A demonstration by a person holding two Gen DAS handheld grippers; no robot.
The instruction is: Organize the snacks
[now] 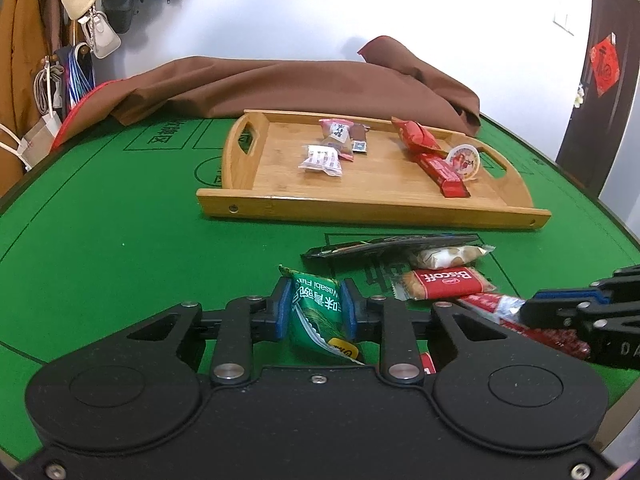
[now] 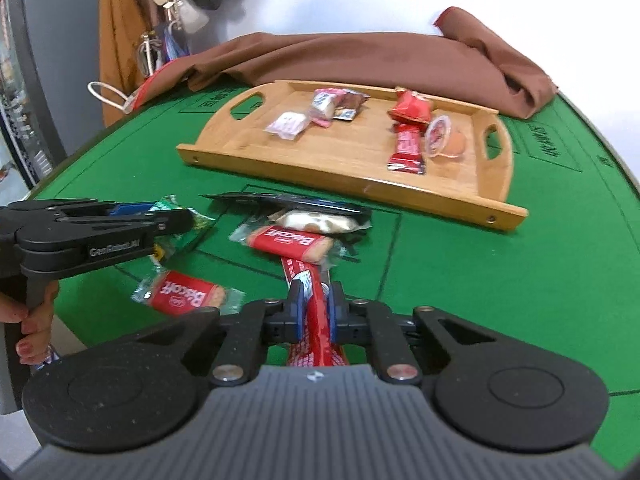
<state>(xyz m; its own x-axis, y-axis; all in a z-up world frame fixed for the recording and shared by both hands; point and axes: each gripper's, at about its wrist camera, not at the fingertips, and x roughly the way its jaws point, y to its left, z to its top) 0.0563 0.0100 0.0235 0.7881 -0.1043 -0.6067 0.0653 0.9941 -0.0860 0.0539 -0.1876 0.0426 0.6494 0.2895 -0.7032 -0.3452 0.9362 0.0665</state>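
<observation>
My left gripper (image 1: pixel 315 307) is shut on a green wasabi snack packet (image 1: pixel 318 320), its blue pads pressing both sides low over the green table. My right gripper (image 2: pixel 317 309) is shut on a long red snack stick (image 2: pixel 316 320); in the left wrist view it shows at the right edge (image 1: pixel 532 312). In front lie a Biscoff packet (image 1: pixel 444 283), a black packet (image 1: pixel 392 245) and a beige biscuit packet (image 1: pixel 450 256). A second Biscoff packet (image 2: pixel 186 293) lies near my left gripper (image 2: pixel 176 220). The wooden tray (image 1: pixel 372 208) beyond holds several wrapped snacks and a jelly cup (image 1: pixel 463 160).
A brown cloth (image 1: pixel 280 84) is heaped along the table's far edge behind the tray. Bags and a hat hang on a rack (image 1: pixel 92 8) at the back left. A hand (image 2: pixel 34 320) holds the left gripper's handle. Green felt (image 1: pixel 100 220) spreads left of the tray.
</observation>
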